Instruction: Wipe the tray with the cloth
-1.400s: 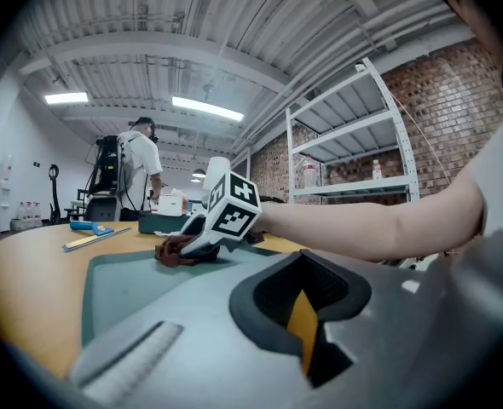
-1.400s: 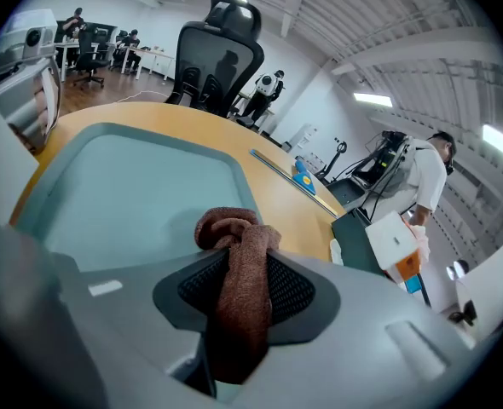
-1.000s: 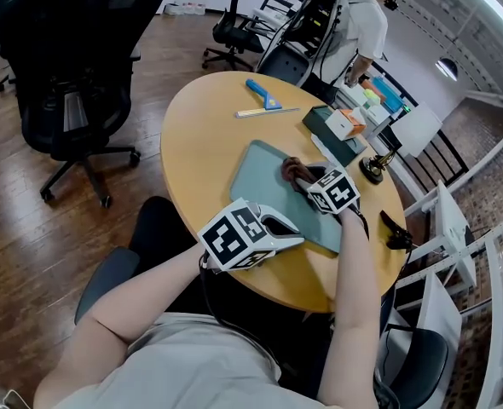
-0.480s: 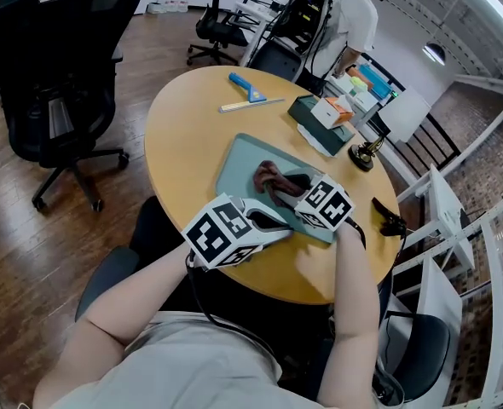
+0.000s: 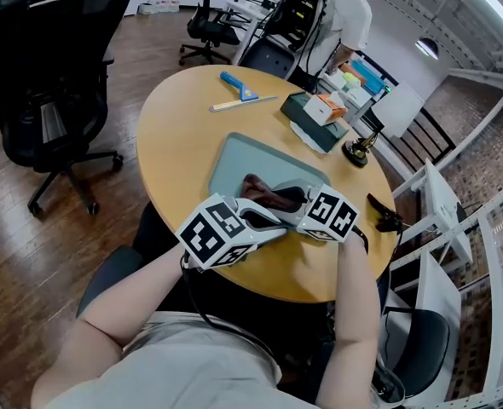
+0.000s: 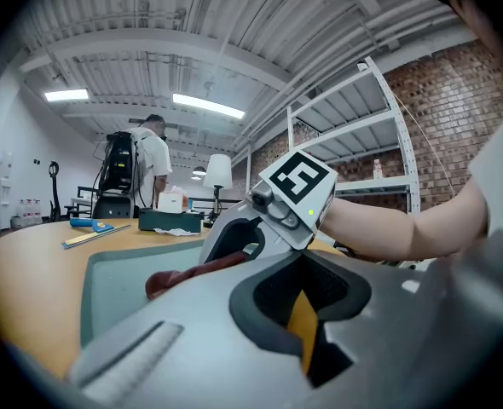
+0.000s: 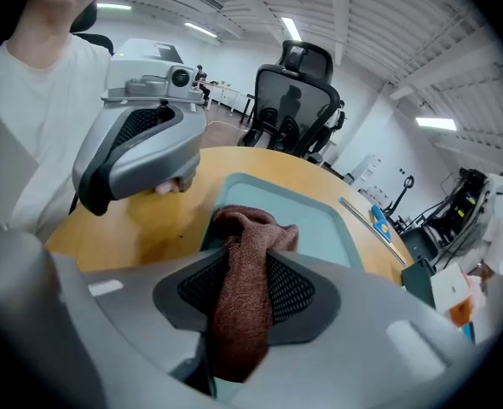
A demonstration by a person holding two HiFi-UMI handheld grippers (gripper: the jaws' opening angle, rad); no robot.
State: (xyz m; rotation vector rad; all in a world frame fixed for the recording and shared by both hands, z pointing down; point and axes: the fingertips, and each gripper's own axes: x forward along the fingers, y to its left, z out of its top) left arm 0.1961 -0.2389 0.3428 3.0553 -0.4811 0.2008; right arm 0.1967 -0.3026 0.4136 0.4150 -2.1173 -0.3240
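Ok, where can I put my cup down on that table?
Bare wood lies left of the tray, out to the table edge, and between the tray and the ruler. The far right, by the boxes, is crowded.

Bright, even light fr. ceiling strips [image 6: 205, 105]; fisheye warp + dark corners in gripper views.

Right gripper [image 5: 292, 198] has dragged the cloth [image 5: 264, 192] across the tray [image 5: 234, 156] from mid-tray toward its near edge, closer to the left gripper [image 5: 277, 227]
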